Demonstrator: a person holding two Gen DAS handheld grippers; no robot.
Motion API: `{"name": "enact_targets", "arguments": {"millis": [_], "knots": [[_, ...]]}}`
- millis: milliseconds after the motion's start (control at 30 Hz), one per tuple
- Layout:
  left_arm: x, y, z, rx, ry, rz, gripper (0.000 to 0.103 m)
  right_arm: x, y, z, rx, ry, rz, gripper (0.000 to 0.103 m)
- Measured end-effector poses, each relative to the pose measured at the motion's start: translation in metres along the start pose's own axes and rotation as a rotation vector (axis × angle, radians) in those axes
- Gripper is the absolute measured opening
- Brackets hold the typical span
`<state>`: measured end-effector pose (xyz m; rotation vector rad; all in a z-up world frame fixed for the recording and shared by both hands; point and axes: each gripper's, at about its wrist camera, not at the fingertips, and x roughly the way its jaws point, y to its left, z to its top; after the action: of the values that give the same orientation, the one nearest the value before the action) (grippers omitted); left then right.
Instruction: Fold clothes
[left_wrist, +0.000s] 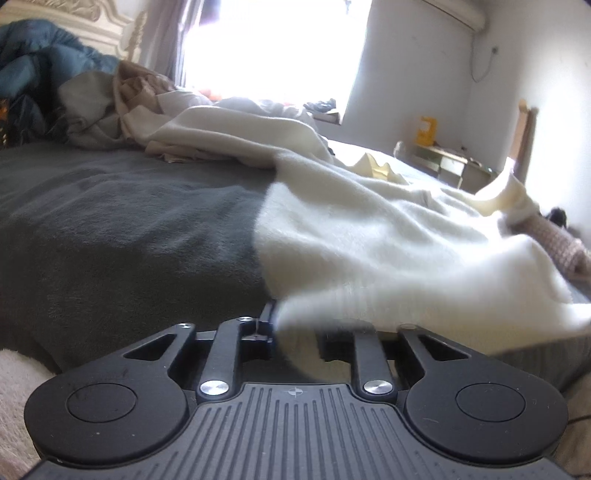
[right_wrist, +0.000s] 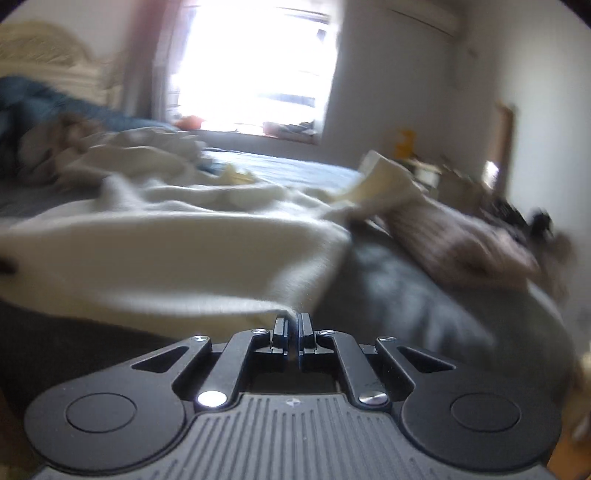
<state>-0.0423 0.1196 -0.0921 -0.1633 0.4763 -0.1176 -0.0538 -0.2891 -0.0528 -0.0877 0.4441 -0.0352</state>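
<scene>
So the white garment (left_wrist: 388, 236) is lying on the bed (left_wrist: 129, 229). Right gripper (right_wrist: 294, 325) is clamped on its corner; left gripper (left_wrist: 295, 325) is half-hidden by hem, can't tell. I'd lift both corners evenly, keeping the edge taut.

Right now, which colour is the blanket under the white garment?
Dark grey blanket, plain; best seen in the left wrist view.
</scene>
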Motion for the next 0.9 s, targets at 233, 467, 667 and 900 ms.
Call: {"name": "enact_targets", "arguments": {"millis": [233,467,667,900], "knots": [[0.001,-0.010,-0.003,0.058,-0.019,0.028,0.021,0.005,-0.029,-0.017,0.181,0.012,0.036,0.001],[0.001,-0.009,-0.005,0.061,-0.024,0.037,0.021,0.006,0.010,-0.020,-0.137,-0.039,0.018,0.030],[-0.001,-0.007,-0.002,0.045,-0.056,0.033,0.021,0.011,0.030,-0.033,-0.276,-0.028,-0.040,0.034],[0.000,-0.008,-0.002,0.038,-0.075,0.044,0.010,-0.008,0.014,0.003,-0.170,-0.103,-0.023,0.006]]}}
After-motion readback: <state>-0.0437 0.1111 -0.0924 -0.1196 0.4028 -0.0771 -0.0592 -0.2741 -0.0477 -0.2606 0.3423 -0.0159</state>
